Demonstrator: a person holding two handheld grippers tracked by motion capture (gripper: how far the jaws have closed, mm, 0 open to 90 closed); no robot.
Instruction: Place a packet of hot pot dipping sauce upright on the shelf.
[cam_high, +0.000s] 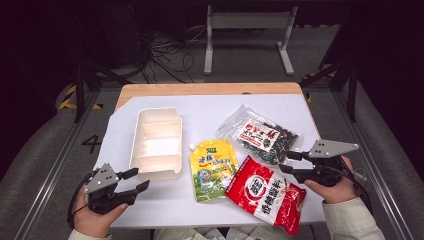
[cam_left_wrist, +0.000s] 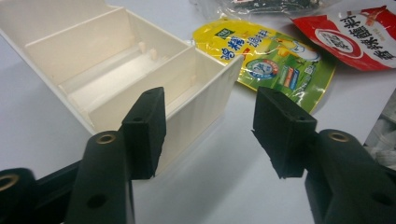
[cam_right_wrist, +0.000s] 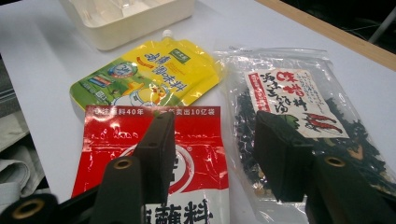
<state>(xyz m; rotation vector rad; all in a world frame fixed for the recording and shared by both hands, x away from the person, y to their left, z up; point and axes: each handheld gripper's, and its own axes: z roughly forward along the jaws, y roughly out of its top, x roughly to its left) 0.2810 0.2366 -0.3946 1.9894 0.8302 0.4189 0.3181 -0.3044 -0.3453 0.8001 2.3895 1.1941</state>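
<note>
Left gripper (cam_high: 136, 180) near-left, jaws about half open, nothing between them, aimed at the near corner of the cream plastic divided tray (cam_high: 156, 140). Right gripper (cam_high: 289, 163) near-right, jaws likewise parted and empty, just beside the red foil sauce packet (cam_high: 265, 194) and the clear bag of dark dried food (cam_high: 260, 135). Yellow spouted pouch (cam_high: 213, 170) lies between tray and red packet.

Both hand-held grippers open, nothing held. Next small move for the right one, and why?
Probably ease the right hand-held gripper down onto the near edge of the red-and-white foil packet. Its jaws stand open with nothing between them, it hovers right beside that packet, and the cream divided plastic tray has its compartments bare, ready to take it.
</note>
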